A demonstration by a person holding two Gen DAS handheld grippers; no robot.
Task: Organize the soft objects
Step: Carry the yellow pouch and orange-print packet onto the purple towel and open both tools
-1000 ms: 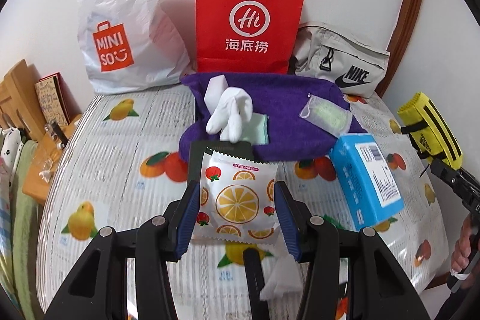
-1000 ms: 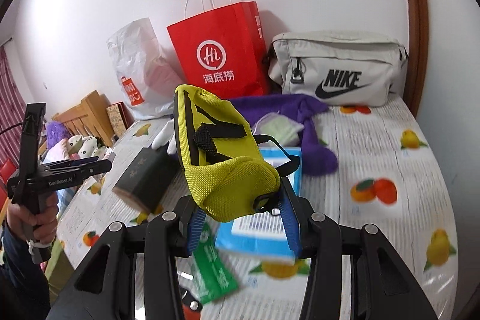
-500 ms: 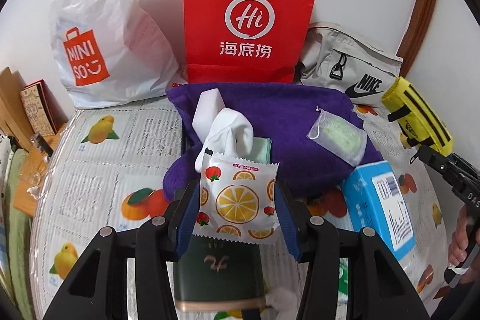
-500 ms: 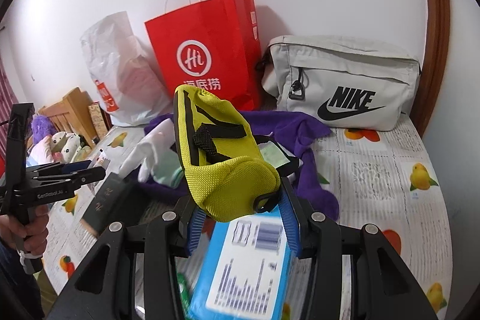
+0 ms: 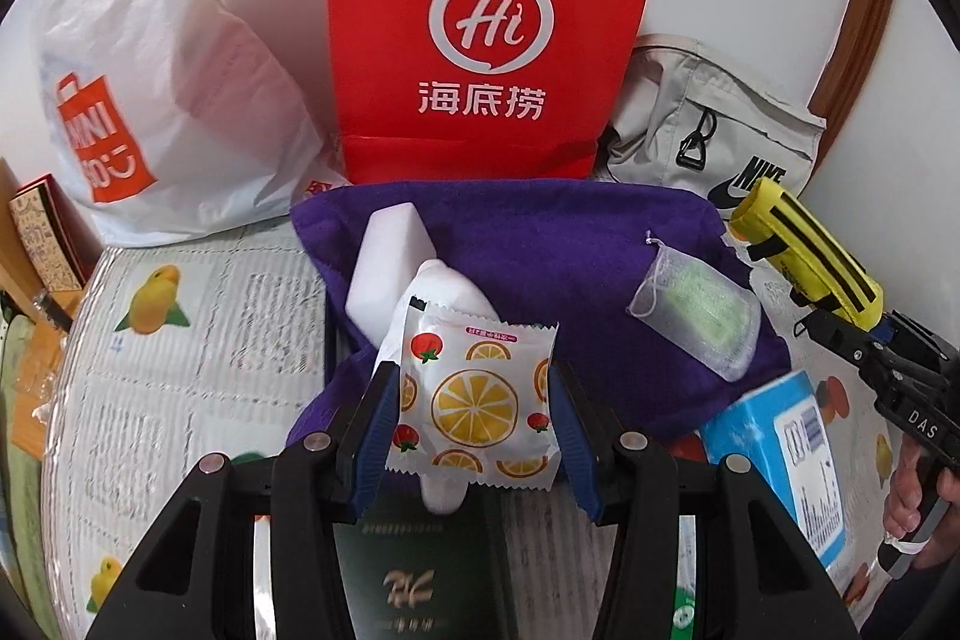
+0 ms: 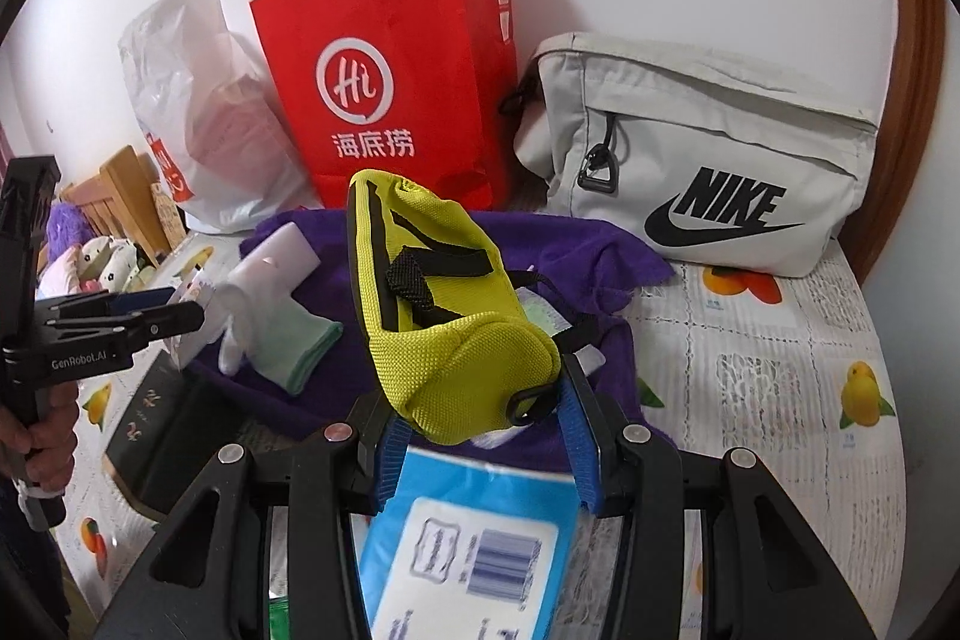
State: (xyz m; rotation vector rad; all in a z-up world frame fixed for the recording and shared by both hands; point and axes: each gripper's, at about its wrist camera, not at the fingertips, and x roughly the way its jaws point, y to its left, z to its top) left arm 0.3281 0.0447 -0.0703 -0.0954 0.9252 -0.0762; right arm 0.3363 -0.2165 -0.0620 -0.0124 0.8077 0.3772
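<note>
Between left tongs (image 5: 475,415), glossy orange-print packet (image 5: 477,403), edges crimped

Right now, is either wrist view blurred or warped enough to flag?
Left wrist: strong fisheye bending with dark corners, the white plastic bag smeared. Right wrist: same bending, the blue box under the claw soft; the grey bag is sharp.

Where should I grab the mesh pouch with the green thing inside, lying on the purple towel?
Pinch the drawstring corner from above. The mesh pouch lies flat on the purple towel, offering little side edge, and that gathered corner stands clear at its far end. Both grippers look occupied, so free one first.
</note>
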